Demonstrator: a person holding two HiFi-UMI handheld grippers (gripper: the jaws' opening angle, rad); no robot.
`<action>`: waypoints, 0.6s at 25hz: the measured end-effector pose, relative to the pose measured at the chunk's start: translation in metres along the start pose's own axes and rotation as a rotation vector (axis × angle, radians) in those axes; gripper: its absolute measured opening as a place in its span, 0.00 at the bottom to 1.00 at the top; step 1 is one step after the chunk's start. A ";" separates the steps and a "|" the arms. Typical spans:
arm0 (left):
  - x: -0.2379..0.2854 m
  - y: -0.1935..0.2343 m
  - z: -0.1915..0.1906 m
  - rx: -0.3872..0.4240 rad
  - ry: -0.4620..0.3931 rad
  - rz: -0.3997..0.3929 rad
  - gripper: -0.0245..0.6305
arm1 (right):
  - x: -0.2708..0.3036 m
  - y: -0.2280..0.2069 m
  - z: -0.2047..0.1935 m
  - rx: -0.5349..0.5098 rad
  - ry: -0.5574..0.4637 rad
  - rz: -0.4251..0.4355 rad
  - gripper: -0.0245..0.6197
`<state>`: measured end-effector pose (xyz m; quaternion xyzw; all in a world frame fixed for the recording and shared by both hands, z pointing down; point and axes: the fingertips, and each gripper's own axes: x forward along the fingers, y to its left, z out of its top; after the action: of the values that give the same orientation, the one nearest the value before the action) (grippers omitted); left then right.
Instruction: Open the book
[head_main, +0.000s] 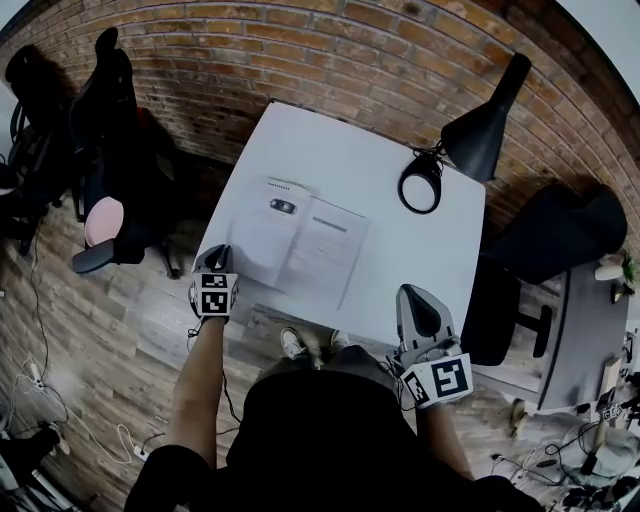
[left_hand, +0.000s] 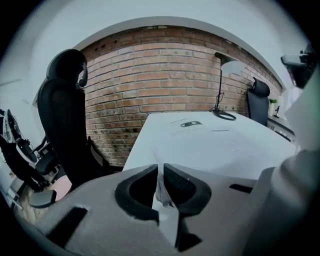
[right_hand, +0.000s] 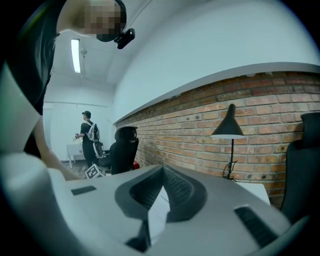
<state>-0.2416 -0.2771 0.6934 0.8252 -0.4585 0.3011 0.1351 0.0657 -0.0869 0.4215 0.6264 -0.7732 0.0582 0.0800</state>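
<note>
White table (head_main: 420, 250) fills centre frame. Book (head_main: 300, 245) lies centre-left on it, spread flat with pages up: judged already open. Left gripper (head_main: 217, 258) sits by the book's lower-left corner, likely for edge access, jaws closed and empty. Right gripper (head_main: 418, 300), lower right, is closed, empty and parked clear.

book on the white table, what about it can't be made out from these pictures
- Print on the book: too small in the head view, flattened by angle in the left gripper view.
- Its near edge: left gripper view, hidden behind the left tongs.
- Whole book: right gripper view, right tongs fill the lower picture.
- Page pinched or not: left gripper view, only a pale sliver between the nearly shut jaws.
</note>
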 end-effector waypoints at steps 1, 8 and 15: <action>0.002 0.001 -0.003 0.008 0.012 0.003 0.10 | -0.001 -0.001 0.000 0.003 0.003 -0.006 0.06; 0.024 -0.001 -0.024 0.161 0.083 0.007 0.10 | -0.008 0.004 0.001 -0.016 0.007 0.004 0.06; 0.028 0.000 -0.024 0.250 0.107 0.029 0.11 | -0.009 0.008 0.000 0.011 0.025 0.018 0.06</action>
<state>-0.2392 -0.2839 0.7297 0.8117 -0.4215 0.4011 0.0513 0.0595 -0.0769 0.4199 0.6191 -0.7774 0.0710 0.0860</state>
